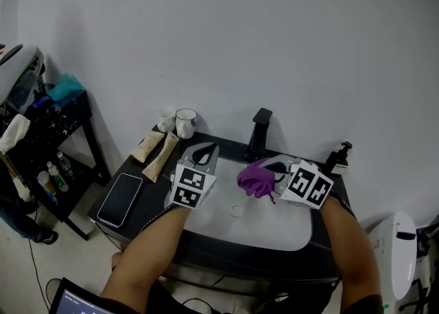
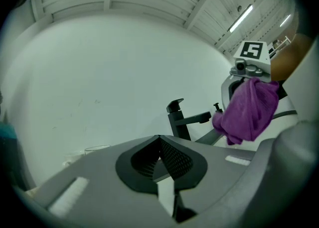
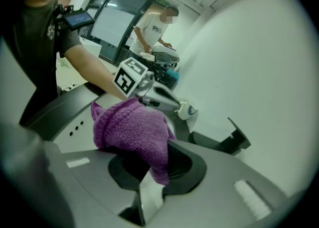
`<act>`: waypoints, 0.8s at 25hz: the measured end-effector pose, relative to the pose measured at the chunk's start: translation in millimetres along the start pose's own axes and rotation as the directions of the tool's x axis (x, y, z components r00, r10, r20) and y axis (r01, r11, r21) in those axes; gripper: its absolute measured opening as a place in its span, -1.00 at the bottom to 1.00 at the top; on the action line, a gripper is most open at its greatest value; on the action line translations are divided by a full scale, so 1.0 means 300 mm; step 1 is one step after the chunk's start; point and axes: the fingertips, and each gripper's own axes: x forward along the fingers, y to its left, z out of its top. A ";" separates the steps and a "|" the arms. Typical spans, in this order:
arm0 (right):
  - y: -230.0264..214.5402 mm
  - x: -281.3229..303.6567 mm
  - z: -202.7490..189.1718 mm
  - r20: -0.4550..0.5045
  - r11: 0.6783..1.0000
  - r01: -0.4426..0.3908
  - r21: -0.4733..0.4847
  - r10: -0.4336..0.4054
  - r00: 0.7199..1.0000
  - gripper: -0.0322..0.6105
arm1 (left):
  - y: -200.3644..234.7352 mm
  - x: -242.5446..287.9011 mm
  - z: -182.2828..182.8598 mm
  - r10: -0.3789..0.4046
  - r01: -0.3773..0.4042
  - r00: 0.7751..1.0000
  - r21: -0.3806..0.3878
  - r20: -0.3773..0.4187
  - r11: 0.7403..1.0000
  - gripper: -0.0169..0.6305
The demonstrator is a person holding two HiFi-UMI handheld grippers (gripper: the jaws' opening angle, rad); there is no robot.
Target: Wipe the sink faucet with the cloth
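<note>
The fingers of my right gripper (image 3: 152,164) are clamped on the purple cloth (image 3: 130,127), which bunches out past their tips. The fingers of my left gripper (image 2: 159,152) are pressed together on nothing. Both hang over the white sink (image 1: 274,227), cloth just in front of the black faucet (image 1: 259,133), apart from it. My marker cubes carry black-and-white squares only. On the counter to the left lie two tubes (image 1: 156,149), print too small to read, a cup (image 1: 185,124) and a dark phone (image 1: 121,198)

Knitted purple cloth (image 3: 132,130); matt black faucet (image 1: 259,133); glossy white sink (image 1: 274,227)
</note>
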 end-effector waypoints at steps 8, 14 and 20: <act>-0.093 0.066 -0.165 -0.012 0.924 0.372 0.087 -0.372 0.928 -0.74 | -0.004 -0.005 0.004 -0.002 0.002 1.000 0.009 0.002 1.000 -0.90; -0.266 0.071 -0.208 -0.052 0.779 0.595 0.197 -0.598 0.800 -0.73 | -0.006 0.017 0.000 -0.014 0.014 1.000 0.004 0.006 1.000 -0.90; -0.376 0.109 -0.232 -0.095 0.649 0.695 0.310 -0.706 0.702 -0.73 | -0.019 0.039 0.008 -0.045 0.046 0.999 -0.018 0.025 0.999 -0.90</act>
